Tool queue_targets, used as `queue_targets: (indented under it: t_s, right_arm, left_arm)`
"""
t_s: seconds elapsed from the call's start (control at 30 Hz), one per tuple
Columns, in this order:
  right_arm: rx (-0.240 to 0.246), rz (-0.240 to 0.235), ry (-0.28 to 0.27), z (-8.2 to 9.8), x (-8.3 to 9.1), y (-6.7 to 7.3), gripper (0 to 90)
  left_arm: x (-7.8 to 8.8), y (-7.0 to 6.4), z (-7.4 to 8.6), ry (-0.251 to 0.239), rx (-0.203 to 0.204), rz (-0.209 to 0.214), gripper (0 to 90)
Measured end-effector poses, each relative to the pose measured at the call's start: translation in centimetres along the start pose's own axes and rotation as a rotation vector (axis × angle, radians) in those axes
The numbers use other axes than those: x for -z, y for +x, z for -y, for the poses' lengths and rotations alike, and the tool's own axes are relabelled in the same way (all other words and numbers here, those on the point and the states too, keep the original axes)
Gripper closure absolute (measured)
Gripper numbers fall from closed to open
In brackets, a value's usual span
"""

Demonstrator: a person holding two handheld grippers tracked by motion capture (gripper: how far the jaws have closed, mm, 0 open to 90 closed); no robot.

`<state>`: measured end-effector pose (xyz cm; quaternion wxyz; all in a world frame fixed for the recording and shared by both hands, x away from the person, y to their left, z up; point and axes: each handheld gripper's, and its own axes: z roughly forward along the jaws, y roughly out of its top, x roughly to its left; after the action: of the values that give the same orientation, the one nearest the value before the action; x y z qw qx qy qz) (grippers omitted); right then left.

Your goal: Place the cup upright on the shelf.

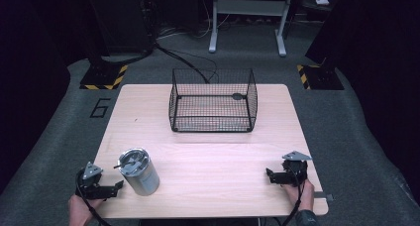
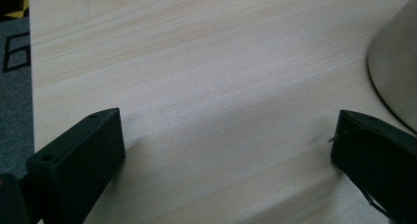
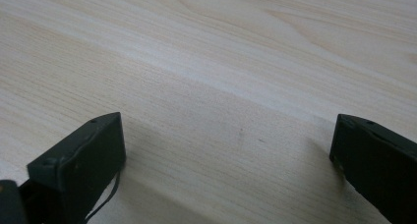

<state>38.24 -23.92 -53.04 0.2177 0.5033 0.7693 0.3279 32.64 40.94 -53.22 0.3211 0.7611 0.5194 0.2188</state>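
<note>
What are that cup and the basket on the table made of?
The cup looks like brushed steel: dull silvery wall, with what seems a clear lid. The basket looks like black-coated wire mesh; you see through its grid. The table is pale wood grain, maybe laminate.

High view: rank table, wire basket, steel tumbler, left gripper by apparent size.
1. Table
2. Wire basket
3. Steel tumbler
4. Left gripper, not far behind the tumbler; both sit near the camera, so that gap is unsure.
</note>
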Motion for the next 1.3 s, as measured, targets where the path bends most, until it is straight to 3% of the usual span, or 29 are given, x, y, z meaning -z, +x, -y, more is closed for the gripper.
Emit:
queue_targets:
  t_s: [0.17, 0.27, 0.3, 0.53, 0.63, 0.73, 1.0, 1.3]
  right_arm:
    - [-0.003, -0.004, 0.007, 0.0, 0.0, 0.0, 0.0]
    - [-0.001, -0.004, 0.009, -0.1, 0.0, 0.0, 0.0]
    - [-0.001, -0.004, 0.009, -0.1, 0.0, 0.0, 0.0]
    - [-0.002, -0.002, 0.008, -0.1, 0.0, 0.1, 0.0]
    - [-0.003, -0.002, 0.008, -0.1, 0.0, 0.1, 0.0]
    - [-0.003, -0.001, 0.008, -0.1, 0.0, 0.1, 0.0]
    - [-0.002, -0.001, 0.003, -0.1, -0.1, 0.1, 0.0]
    - [0.002, -0.001, 0.010, -0.2, -0.1, 0.0, 0.1]
  left_arm:
    - [-0.2, -0.2, 0.0, -0.018, 0.011, -0.017, 0.0]
    - [-0.2, -0.5, -0.2, -0.003, 0.027, -0.037, 0.0]
    - [-0.3, -0.5, -0.1, -0.020, 0.033, -0.040, 0.0]
    - [-0.2, -0.3, -0.2, 0.003, 0.026, -0.028, 0.0]
    - [-0.3, -0.4, -0.1, -0.013, 0.023, -0.027, 0.0]
    - [0.0, -0.2, 0.0, -0.021, -0.004, 0.007, 0.0]
    - [0.9, -0.4, 0.3, -0.052, -0.020, 0.082, 0.0]
    - [2.3, -1.1, 0.2, -0.096, -0.035, 0.126, 0.0]
